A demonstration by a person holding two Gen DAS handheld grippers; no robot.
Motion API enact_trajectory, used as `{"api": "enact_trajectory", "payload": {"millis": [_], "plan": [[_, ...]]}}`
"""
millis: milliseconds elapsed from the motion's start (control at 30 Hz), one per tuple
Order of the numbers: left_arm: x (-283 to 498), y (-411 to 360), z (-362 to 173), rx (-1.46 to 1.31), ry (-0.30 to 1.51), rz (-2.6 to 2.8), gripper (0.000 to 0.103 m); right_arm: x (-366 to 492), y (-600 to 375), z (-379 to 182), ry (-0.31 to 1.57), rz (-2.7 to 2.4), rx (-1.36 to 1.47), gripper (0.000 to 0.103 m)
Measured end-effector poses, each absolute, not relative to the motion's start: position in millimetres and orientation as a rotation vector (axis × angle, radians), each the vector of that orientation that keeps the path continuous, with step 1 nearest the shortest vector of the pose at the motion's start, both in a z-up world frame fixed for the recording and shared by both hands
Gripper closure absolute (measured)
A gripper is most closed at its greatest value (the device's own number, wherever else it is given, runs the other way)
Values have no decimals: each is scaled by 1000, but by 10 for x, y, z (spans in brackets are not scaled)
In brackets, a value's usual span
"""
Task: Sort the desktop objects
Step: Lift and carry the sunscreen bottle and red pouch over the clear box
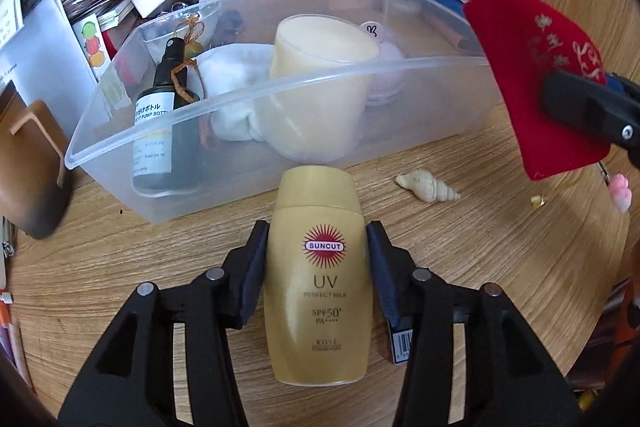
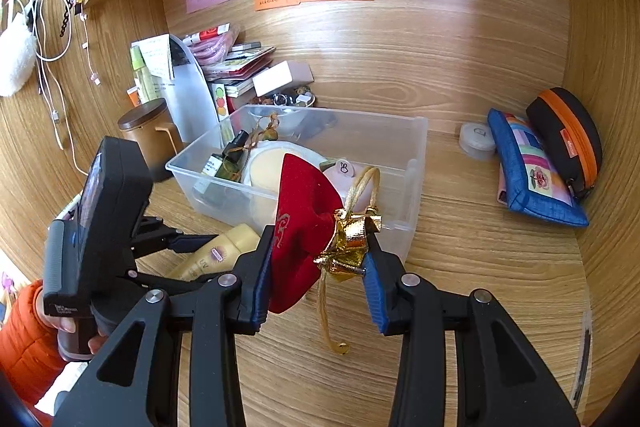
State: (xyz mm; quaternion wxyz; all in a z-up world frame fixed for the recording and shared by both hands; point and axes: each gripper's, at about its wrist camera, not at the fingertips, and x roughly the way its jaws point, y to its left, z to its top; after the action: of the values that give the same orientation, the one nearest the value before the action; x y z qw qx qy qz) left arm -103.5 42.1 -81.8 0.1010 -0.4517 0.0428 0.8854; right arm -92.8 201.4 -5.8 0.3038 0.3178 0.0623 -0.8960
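Note:
A gold Suncut sunscreen bottle [image 1: 316, 279] lies on the wooden desk in front of a clear plastic bin [image 1: 280, 83]. My left gripper [image 1: 318, 229] stands open astride it, a pad close on each side of its shoulders. In the right wrist view the same bottle [image 2: 216, 255] shows between the left gripper's fingers [image 2: 188, 241]. My right gripper [image 2: 320, 239] is shut on a red velvet pouch [image 2: 300, 227] with gold trim and cord, held above the desk near the bin's front right corner. The pouch [image 1: 536, 75] hangs at the right of the left wrist view.
The bin [image 2: 416, 163] holds a dark spray bottle [image 1: 168, 107], a cream cup [image 1: 320, 75] and white cloth. A seashell [image 1: 426, 187] lies on the desk. A brown mug [image 2: 146, 135] and stacked papers stand left; a blue pouch [image 2: 532, 171] and black-orange case [image 2: 568, 139] right.

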Motion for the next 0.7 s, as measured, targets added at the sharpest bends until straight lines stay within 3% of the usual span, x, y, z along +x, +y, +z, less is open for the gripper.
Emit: {"api": "enact_trajectory", "payload": {"millis": [167, 533, 633, 700], "plan": [[-895, 451, -781, -1292, 165, 2675, 55, -972, 2022, -92, 157, -2366, 862, 67], [-601, 194, -470, -1178, 53, 2758, 56, -1005, 1998, -55, 162, -2373, 858, 67], [-575, 115, -317, -1131, 29, 2791, 63, -1013, 1969, -37, 163, -2371, 855, 67], [-627, 87, -233, -1111, 18, 2795, 77, -1005, 1950, -12, 166, -2372, 846, 67]]}}
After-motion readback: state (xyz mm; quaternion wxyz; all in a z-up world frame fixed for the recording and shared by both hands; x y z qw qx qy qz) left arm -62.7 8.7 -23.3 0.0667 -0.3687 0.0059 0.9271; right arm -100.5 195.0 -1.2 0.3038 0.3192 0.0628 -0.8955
